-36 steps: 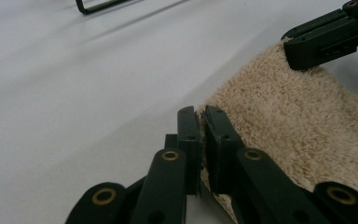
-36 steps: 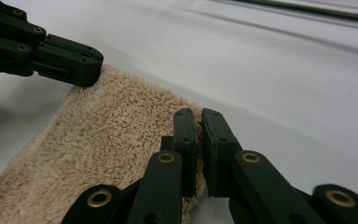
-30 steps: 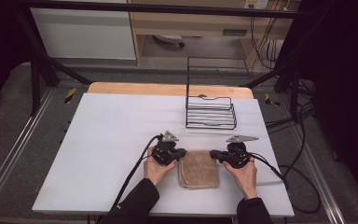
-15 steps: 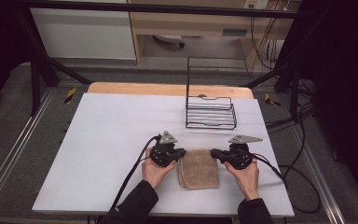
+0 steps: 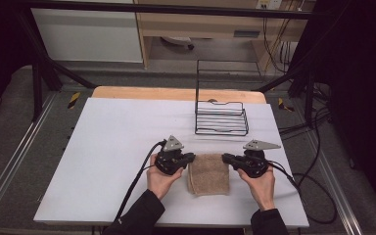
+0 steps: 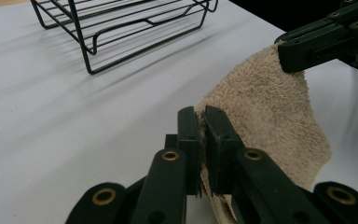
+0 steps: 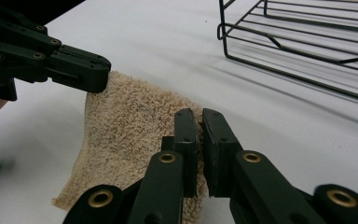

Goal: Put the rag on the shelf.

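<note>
No readable brand or label anywhere that I can spot; there's a small tag-like thing on the wooden furniture at the top of the high view but it's too blurry to read.

The tan towel [image 5: 208, 174] lies on the white tabletop [image 5: 107, 147] in the lower middle of the high view, between the person's two hands. The left tool [image 5: 190, 157] is at the towel's upper left corner, and in the left gripper view its jaws are pinched together on the towel [image 6: 270, 107] edge, with cloth showing in the thin gap between them. The right tool [image 5: 226, 158] is at the upper right corner; in the right gripper view its jaws are almost closed with the towel [image 7: 130, 130] corner between them, so it looks clamped on the cloth too. The corners look lifted a bit off the tabletop, the rest hangs down toward the bottom of the frame.

Just above the towel, upper right of centre, stands a black wire rack [image 5: 221, 110] with a tall back frame, apart from the towel and both tools. Cables [image 5: 137, 181] trail off each tool toward the bottom and right edges. Nothing sits between the towel and the rack.
</note>
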Action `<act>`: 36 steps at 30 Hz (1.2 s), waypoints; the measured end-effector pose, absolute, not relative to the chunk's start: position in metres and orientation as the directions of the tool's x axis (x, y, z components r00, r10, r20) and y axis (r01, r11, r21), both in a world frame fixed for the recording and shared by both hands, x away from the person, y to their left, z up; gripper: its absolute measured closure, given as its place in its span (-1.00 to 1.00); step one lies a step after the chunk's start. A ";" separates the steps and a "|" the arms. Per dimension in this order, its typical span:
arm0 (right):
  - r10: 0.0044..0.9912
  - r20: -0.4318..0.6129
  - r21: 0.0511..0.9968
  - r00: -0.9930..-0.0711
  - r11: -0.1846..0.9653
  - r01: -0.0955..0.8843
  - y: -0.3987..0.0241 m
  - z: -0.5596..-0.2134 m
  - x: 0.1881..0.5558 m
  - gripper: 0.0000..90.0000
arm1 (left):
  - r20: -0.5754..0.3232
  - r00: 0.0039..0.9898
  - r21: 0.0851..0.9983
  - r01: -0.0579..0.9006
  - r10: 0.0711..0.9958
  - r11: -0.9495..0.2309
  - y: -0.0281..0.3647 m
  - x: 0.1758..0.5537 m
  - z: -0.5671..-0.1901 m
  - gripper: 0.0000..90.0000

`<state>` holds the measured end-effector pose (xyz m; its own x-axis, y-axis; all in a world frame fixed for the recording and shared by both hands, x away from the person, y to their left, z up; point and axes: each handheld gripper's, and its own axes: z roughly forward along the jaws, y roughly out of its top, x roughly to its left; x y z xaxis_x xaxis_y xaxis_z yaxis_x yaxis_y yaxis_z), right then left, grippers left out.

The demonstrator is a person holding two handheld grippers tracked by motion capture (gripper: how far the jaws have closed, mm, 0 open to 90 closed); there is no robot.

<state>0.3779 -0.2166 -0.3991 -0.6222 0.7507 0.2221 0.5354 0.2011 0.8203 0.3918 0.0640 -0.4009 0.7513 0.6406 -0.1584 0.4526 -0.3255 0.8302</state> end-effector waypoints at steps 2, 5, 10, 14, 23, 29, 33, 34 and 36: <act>0.750 0.212 0.830 -0.627 0.201 0.521 -0.216 -0.394 0.376 0.90 | -0.152 0.753 0.835 0.444 0.640 -0.324 0.064 0.391 -0.398 0.89; 0.751 0.203 0.838 -0.628 0.199 0.509 -0.216 -0.391 0.374 0.90 | -0.145 0.754 0.845 0.431 0.640 -0.317 0.065 0.390 -0.394 0.89; 0.754 0.176 0.858 -0.632 0.197 0.474 -0.218 -0.381 0.370 0.90 | -0.127 0.761 0.861 0.403 0.636 -0.310 0.064 0.387 -0.385 0.89; 0.756 0.160 0.873 -0.634 0.191 0.449 -0.219 -0.374 0.367 0.90 | -0.116 0.765 0.871 0.385 0.633 -0.306 0.063 0.385 -0.377 0.89; 0.765 0.128 0.895 -0.631 0.184 0.406 -0.222 -0.362 0.363 0.91 | -0.101 0.771 0.890 0.352 0.629 -0.288 0.061 0.384 -0.363 0.89; 0.767 0.114 0.910 -0.632 0.174 0.375 -0.223 -0.355 0.362 0.91 | -0.098 0.771 0.904 0.334 0.629 -0.269 0.061 0.383 -0.355 0.89; 0.770 0.108 0.920 -0.629 0.163 0.357 -0.223 -0.349 0.361 0.91 | -0.100 0.769 0.913 0.323 0.632 -0.249 0.061 0.384 -0.350 0.89; 0.771 0.107 0.922 -0.627 0.159 0.353 -0.223 -0.348 0.361 0.91 | -0.100 0.768 0.916 0.319 0.632 -0.243 0.062 0.385 -0.349 0.89; 0.773 0.103 0.927 -0.626 0.153 0.342 -0.223 -0.345 0.361 0.91 | -0.103 0.767 0.921 0.315 0.633 -0.231 0.061 0.386 -0.345 0.89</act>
